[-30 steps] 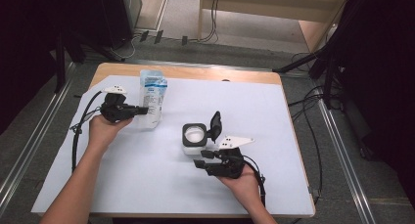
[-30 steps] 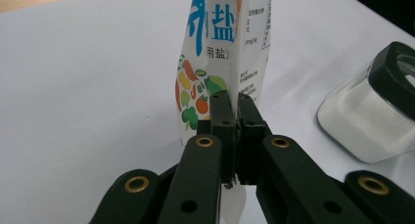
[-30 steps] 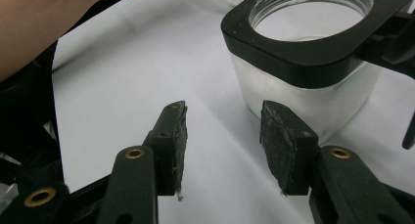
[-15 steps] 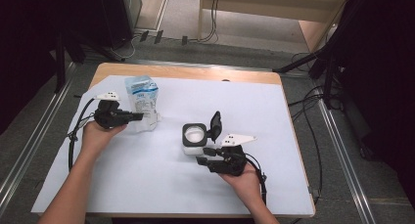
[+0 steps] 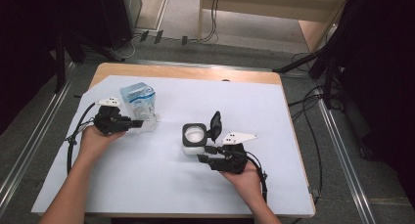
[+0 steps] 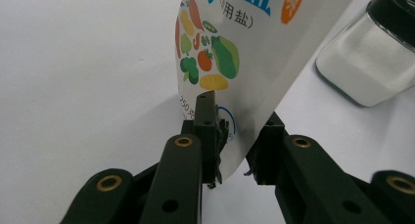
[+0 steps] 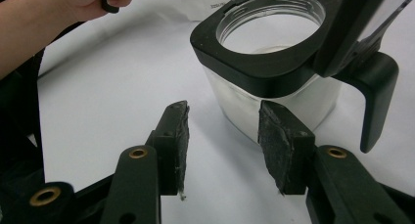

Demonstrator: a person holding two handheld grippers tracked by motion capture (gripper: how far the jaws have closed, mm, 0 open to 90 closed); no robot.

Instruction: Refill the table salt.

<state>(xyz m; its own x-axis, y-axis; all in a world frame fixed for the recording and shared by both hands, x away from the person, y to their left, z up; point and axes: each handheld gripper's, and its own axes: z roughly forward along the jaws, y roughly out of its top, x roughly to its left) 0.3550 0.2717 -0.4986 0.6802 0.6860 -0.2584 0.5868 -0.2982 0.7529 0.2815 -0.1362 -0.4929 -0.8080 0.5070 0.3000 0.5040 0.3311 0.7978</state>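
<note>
Two grippers at work on the white tabletop point(image 5: 147, 185). Left gripper point(image 5: 138, 123) sits at approx 9 o'clock of the tabletop, jaws pointing toward 3 o'clock, w/ the bottom edge of a salt pouch point(image 5: 138, 101) between them. Jaws have just been opening: in the left gripper view the pouch point(image 6: 254, 53) hangs in the gap, one pad close against its printed face, the other pad a little clear of it, so the grip looks released. Pouch stands tilted, blue-and-white top toward 12 o'clock.

Right gripper point(image 5: 201, 153) is near centre, at approx 5 o'clock of a glass jar point(image 5: 194, 138). Jaws parted, pointing at the jar, not touching it; right gripper view shows the jar point(image 7: 274, 92) just beyond the two pads, w/ bare tabletop between them. Jar has a black square collar, round mouth uncovered, white contents low inside. Its black flip lid point(image 5: 215, 122) stands up at the jar's 3 o'clock side. Pouch & jar are near each other, apart.
</note>
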